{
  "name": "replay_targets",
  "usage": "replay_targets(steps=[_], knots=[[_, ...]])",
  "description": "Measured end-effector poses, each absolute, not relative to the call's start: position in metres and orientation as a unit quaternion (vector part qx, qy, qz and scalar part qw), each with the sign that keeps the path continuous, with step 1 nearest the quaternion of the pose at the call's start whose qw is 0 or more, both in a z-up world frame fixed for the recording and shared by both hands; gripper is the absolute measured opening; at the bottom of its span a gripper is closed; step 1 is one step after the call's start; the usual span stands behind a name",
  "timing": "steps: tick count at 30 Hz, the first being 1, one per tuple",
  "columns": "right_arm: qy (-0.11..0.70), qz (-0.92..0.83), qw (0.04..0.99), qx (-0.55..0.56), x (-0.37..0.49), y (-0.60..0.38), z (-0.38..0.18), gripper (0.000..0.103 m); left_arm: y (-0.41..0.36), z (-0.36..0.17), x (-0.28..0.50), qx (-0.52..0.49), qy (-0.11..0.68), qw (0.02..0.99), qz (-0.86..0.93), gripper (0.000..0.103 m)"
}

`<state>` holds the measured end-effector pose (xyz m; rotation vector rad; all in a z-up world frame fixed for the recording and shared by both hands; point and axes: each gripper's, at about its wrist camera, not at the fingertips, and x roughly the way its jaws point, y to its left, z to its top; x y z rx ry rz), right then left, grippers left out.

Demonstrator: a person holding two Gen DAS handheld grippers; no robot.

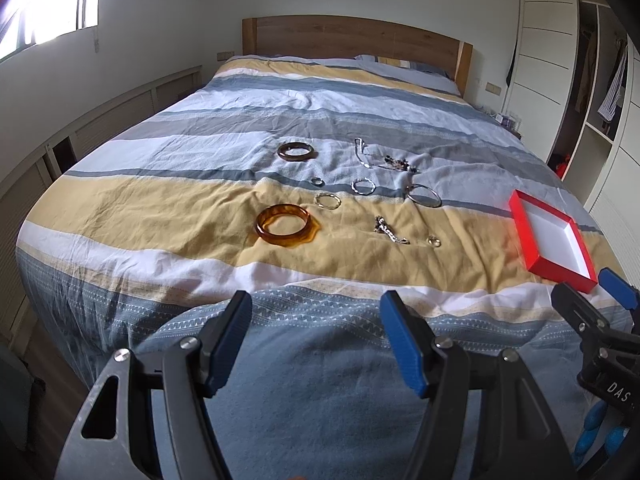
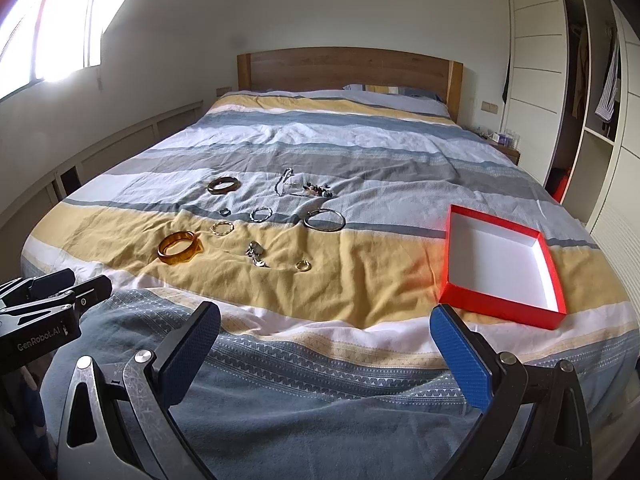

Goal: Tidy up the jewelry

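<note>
Jewelry lies spread on the striped bedspread: an amber bangle [image 1: 285, 225] [image 2: 179, 247], a dark brown bangle [image 1: 296, 151] [image 2: 223, 185], a silver bangle [image 1: 425, 195] [image 2: 324, 219], small rings, chains and a bead cluster [image 1: 396, 163]. An empty red box [image 1: 550, 236] [image 2: 502, 270] with a white inside sits at the right. My left gripper [image 1: 316, 312] is open and empty over the foot of the bed. My right gripper [image 2: 324, 324] is open and empty, just in front of the box.
A wooden headboard [image 1: 356, 40] and pillows are at the far end. A white wardrobe [image 2: 536, 60] with hanging clothes stands to the right. Low cabinets and a bright window line the left wall. The floor shows beside the bed's left corner.
</note>
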<state>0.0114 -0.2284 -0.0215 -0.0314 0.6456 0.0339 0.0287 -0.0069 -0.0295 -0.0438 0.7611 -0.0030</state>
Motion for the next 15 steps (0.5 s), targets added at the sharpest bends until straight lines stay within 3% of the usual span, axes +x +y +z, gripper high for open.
replay_targets(steps=[15], knots=[[0.3,0.022,0.954,-0.013,0.0,-0.227,-0.011,0.102,-0.006,-0.014,0.014,-0.02,0.35,0.936,0.002,0.065]])
